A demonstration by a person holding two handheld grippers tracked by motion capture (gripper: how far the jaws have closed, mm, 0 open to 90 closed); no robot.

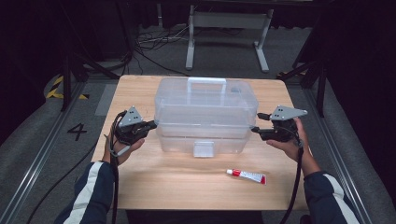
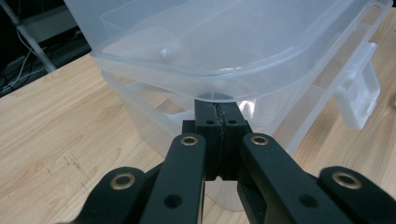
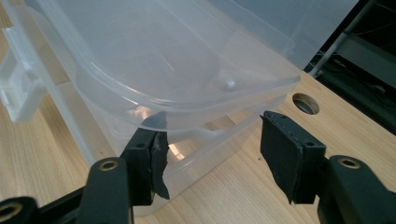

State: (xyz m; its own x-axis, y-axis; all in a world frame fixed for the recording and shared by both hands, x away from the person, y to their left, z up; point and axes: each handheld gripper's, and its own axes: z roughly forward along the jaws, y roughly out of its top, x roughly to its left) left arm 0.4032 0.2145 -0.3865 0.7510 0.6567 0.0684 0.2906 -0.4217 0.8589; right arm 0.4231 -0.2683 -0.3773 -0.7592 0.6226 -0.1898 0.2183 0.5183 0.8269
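Note:
A clear plastic storage box (image 1: 205, 137) stands mid-table under a clear lid (image 1: 205, 100) with a white handle (image 1: 207, 83). Its front latch (image 1: 204, 149) hangs open. My left gripper (image 1: 154, 124) is at the box's left end. In the left gripper view its jaws (image 2: 217, 116) are pressed together, with the tips just under the lid's rim (image 2: 224, 88), which stands a little off the base (image 2: 154, 116). My right gripper (image 1: 256, 129) is at the right end. It is open (image 3: 212, 140), one pad (image 3: 156, 158) close under the lid's corner (image 3: 187, 107) and the other out over the table.
A small white tube with a red cap (image 1: 246, 176) lies on the wooden table (image 1: 177, 186) in front of the box, right of centre. A round hole (image 3: 306, 103) is cut in the tabletop near the box's right end. A metal stand (image 1: 229, 21) is on the floor behind.

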